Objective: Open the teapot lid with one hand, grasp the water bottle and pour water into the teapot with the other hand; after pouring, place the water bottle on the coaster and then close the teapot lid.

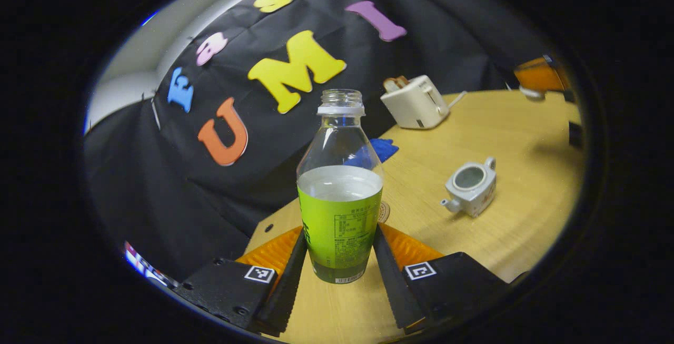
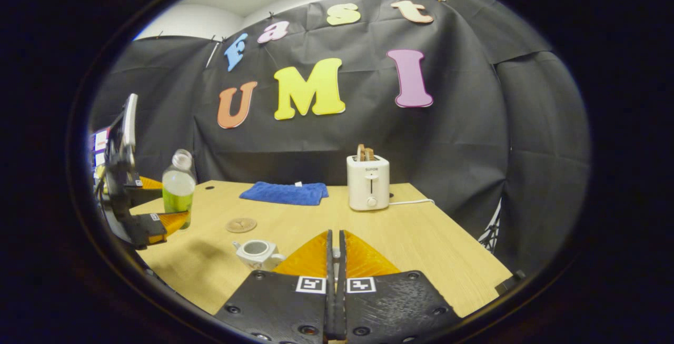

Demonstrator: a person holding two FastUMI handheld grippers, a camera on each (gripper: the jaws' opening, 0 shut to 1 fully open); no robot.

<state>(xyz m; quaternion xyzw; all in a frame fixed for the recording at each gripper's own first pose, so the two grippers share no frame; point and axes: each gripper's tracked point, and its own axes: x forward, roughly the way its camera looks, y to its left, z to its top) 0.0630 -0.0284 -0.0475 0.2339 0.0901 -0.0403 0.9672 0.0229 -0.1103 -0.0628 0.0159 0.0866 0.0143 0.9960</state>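
- Left gripper view showed the left gripper with its two fingers set against either side of the water bottle, pressing on the green-labelled lower part.
- The water bottle stood upright with its cap off; whether its base rested on the wooden table or sat just above it could not be told.
- A small round coaster peeked out just behind the bottle's right side.
- Farther right on the table sat the teapot, lid off, its opening showing and its spout pointing toward the lower left of the view.
- A blue cloth lay behind the bottle near the table's far edge, and a white toaster stood beyond it.
- Right gripper view showed the right gripper with its fingers pressed together; a sliver seemed pinched between them, too small to identify.
- In that view the teapot sat just left of the right gripper's fingers, with the coaster a little beyond it.
- At the far left of that view, the left gripper held the water bottle near the table's left edge.
- The blue cloth and the toaster stood toward the back of the table.
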